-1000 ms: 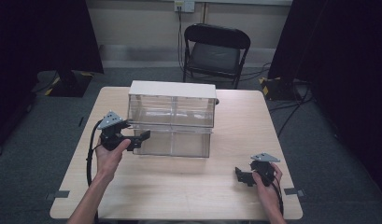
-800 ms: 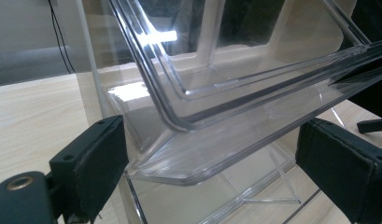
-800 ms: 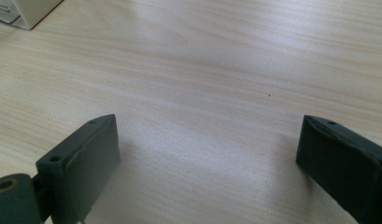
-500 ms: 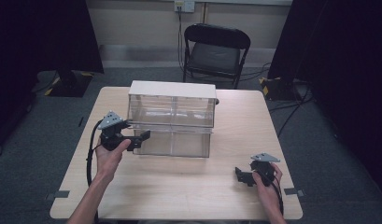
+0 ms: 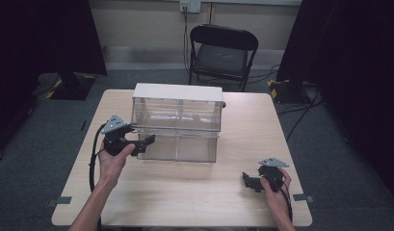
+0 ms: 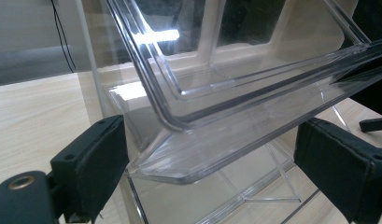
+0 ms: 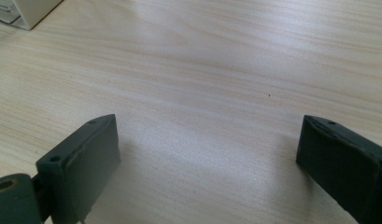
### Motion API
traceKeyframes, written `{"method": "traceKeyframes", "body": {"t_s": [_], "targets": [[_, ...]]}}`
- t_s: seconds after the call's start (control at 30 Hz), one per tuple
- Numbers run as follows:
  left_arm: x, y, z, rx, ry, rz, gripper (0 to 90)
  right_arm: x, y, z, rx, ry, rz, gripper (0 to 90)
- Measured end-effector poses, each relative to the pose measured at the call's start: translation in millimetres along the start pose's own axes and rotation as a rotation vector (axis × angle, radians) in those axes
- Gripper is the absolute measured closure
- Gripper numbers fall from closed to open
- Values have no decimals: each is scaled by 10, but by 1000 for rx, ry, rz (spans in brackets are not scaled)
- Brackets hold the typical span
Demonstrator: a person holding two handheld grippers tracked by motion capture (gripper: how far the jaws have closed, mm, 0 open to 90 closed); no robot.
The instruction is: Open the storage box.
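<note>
Left gripper [image 5: 145, 142]: a hand [image 5: 112, 161] holds it at the left end of the clear drawer box [image 5: 177, 122]. Its jaws are wide apart, with nothing squeezed between them.
Between the left jaws: in the left gripper view, the front edge of a clear drawer [image 6: 254, 112] sits in the gap. The left jaw is right by the drawer's corner. I cannot tell if it touches. The right jaw is away from the plastic.
Clear drawer: it sticks out from the box toward the left gripper. It looks tilted in the left gripper view, because that camera turns with the hand.
Clear drawer box: it stands on the bench [image 5: 185, 192], right in front of the left gripper and well apart from the right gripper. It has a pale top and see-through walls.
Right gripper [image 5: 250, 182]: a hand [image 5: 276, 192] holds it low over the bench, near the person's edge. Its jaws are wide apart, and only bare wood is between them.
From the right gripper: a corner of the box [image 7: 20, 9] is far ahead and to its left.
Cable [image 5: 92, 163]: a black cable hangs from the left gripper and runs back beside the arm.
Chair [image 5: 222, 53]: a black folding chair stands on the floor, past the far side of the bench from both grippers.
</note>
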State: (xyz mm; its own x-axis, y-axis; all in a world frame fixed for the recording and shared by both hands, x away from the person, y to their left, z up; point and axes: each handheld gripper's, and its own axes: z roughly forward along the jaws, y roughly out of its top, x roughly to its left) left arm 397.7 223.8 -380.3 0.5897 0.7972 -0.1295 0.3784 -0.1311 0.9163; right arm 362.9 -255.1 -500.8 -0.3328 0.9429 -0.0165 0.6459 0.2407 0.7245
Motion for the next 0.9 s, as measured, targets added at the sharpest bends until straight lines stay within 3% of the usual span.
{"method": "traceKeyframes", "body": {"t_s": [0.9], "targets": [[6, 4, -5, 1, 0, 3, 106, 0, 0, 0, 0, 0, 0, 53]]}}
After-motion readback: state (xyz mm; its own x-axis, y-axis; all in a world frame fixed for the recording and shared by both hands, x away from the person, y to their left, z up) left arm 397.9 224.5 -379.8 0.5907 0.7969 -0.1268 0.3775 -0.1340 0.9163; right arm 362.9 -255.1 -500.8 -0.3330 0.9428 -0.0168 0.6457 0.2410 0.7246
